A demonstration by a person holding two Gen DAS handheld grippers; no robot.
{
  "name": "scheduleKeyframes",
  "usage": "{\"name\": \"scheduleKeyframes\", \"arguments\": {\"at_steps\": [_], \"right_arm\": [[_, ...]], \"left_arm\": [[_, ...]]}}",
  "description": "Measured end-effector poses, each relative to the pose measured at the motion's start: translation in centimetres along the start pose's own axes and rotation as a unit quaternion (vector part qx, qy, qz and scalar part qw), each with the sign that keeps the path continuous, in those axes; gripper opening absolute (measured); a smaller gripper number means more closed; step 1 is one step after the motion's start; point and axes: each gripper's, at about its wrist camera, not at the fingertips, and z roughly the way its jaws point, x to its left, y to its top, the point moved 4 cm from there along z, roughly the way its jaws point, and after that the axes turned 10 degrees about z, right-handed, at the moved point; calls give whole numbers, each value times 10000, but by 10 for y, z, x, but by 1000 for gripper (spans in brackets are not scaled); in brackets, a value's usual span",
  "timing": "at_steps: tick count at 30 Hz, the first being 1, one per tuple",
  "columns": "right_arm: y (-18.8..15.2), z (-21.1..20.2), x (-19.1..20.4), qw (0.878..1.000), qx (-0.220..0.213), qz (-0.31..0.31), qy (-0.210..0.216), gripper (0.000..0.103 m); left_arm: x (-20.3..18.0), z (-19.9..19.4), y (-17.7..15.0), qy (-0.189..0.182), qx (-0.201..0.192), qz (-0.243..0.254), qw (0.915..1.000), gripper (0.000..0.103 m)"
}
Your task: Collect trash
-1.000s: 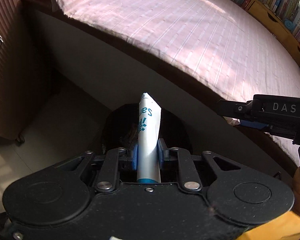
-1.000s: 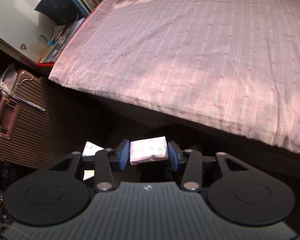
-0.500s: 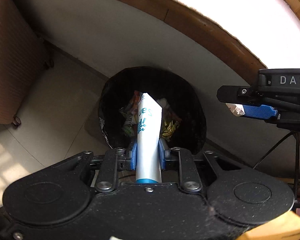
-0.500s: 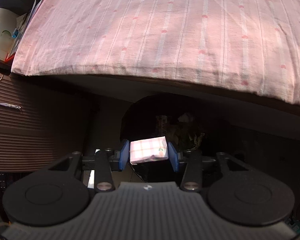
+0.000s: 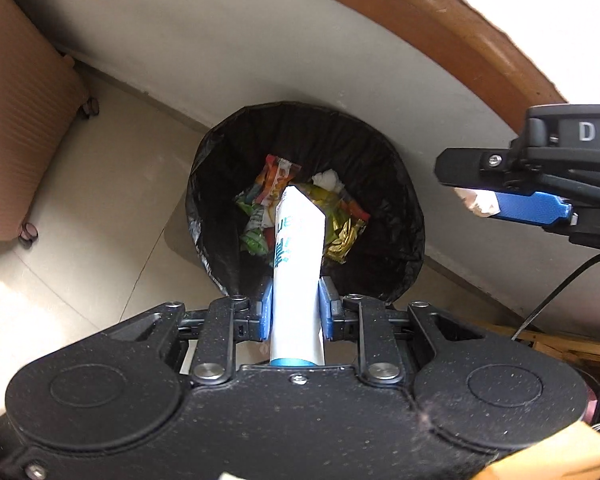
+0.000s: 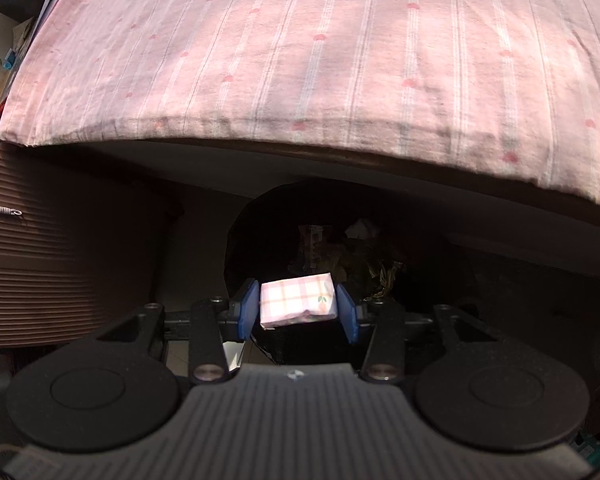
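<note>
Trash: white tube (image 5: 298, 280) in left gripper (image 5: 296, 312), checked tissue pack (image 6: 298, 300) in right gripper (image 6: 298, 308).
Change: both lower now, over black-lined bin (image 5: 404, 208); bed out of left view.
Hidden: bin contents dark in right view.
Fingers: left jaws just eased slightly, pads on tube; right clamped on pack.

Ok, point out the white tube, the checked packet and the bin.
white tube (image 5: 298, 280), left wrist view, mid-body
checked packet (image 6: 297, 300), right wrist view, top face
bin (image 5: 404, 208), left wrist view, black liner's inner wall
</note>
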Motion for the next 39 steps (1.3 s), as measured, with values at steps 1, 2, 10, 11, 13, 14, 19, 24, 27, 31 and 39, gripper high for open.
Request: {"name": "scheduleKeyframes", "arguments": {"at_steps": [1,2,10,11,13,14,19,24,27,31,39], "right_arm": [[1,1,-1,10000,-2,12,0,49],[2,1,-1,10000,-10,17,-6,50],[7,-4,1,10000,-73,18,44,59],[9,-4,3,9999,-86,17,60,61],[10,-6,2,9999,-101,8,76,61],[10,-6,3,9999,-107,14,78,62],[9,-6,1,9999,-114,35,83,62],[7,-7,0,9999,-123,32,82,63],[7,-7,-1,9999,-129,9,82,64],[7,-6,2,9999,-155,28,53,65],[4,-8,-2,9999,-156,64,33,67]], "left_arm": [[-1,0,1,11,-12,30,10000,24],[0,1,1,24,-20,50,10000,25],[5,-3,10,22,-116,-86,9999,36],[6,-4,12,21,-128,-103,9999,37],[8,-5,14,17,-167,-133,9998,38],[8,-6,15,20,-186,-148,9997,41],[7,-10,16,19,-242,-94,9997,48],[7,-10,18,42,-217,-30,9998,52],[5,-9,17,59,-205,6,9998,55],[4,-9,16,93,-220,46,9997,58],[7,-8,13,46,-229,-6,9997,59]]}}
